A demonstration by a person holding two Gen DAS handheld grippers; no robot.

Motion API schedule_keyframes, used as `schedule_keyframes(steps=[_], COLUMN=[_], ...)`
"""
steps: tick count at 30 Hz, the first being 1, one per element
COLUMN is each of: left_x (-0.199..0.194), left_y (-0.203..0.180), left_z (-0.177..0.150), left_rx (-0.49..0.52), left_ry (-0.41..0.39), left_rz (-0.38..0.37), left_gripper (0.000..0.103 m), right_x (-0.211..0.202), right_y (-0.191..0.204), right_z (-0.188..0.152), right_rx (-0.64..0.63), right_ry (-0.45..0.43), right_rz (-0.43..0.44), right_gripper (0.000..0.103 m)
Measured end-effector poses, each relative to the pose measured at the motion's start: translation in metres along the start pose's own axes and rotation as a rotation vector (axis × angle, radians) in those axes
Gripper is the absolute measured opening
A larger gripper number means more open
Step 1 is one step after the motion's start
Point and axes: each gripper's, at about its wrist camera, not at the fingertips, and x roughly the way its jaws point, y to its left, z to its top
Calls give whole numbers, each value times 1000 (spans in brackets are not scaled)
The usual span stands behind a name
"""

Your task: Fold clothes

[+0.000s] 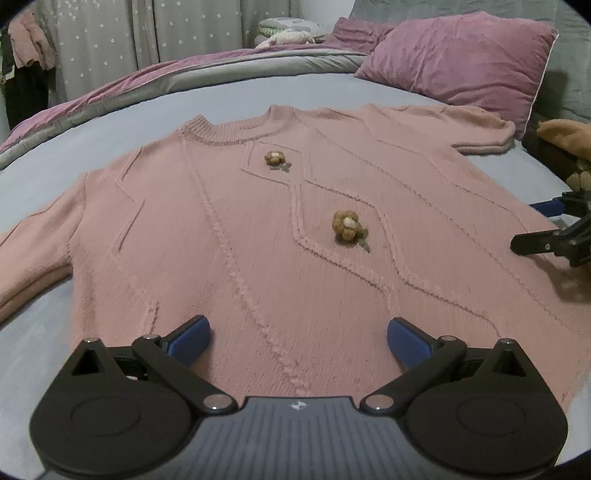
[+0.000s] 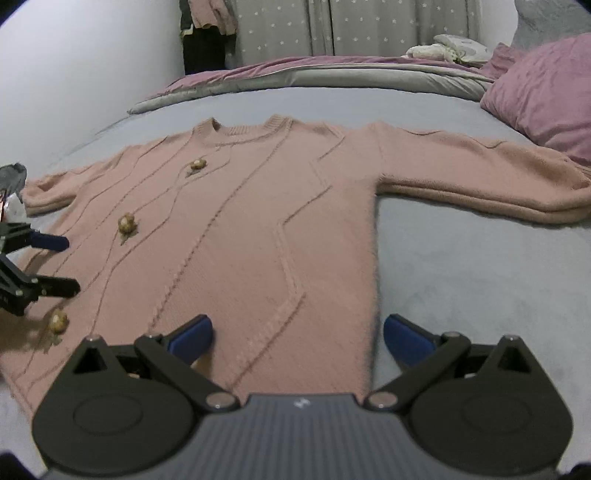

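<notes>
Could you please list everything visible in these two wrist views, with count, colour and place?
sweater: one, pink, spread flat on the bed, sleeves out.
knitted flowers: three, brown, down the sweater's front.
bed sheet: one, grey-blue, under the sweater.
pillow: one, mauve, at the bed's head.
duvet: one, mauve and grey, pushed along the far side.
curtain: grey, starred, behind the bed.
left claw: open, over the hem.
right claw: open, over the hem's right corner.

The pink cable-knit sweater [image 1: 258,229] ran past the left wrist frame's left edge — one sleeve's cuff unseen — and its hem lay hidden behind the black gripper body [image 1: 299,424] in both views.
</notes>
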Motion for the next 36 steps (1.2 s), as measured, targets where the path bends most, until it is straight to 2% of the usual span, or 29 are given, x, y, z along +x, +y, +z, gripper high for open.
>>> schedule_keyframes(steps=[6,13,16,19,36], left_x=[-4,-11,-14,-16,-21], left_y=[4,2,2,4,24], left_z=[-1,5,11,19,57], left_rx=[7,-2,-28,-72,-160], left_ry=[37,107,139,153,58], left_rz=[-19,-12,-16,-23,47], left_gripper=[103,103,103,103,103], right_x=[-8,-17,-18,-18,-5], right_y=[-3,-5,-7,-13,-48], right_z=[-6,-5,2,13,45], right_rx=[-19,-23,5,92,394], right_ry=[19,100,167,220,160], right_rz=[-1,-1,-8,-20,-135], right_gripper=[103,103,103,103,103])
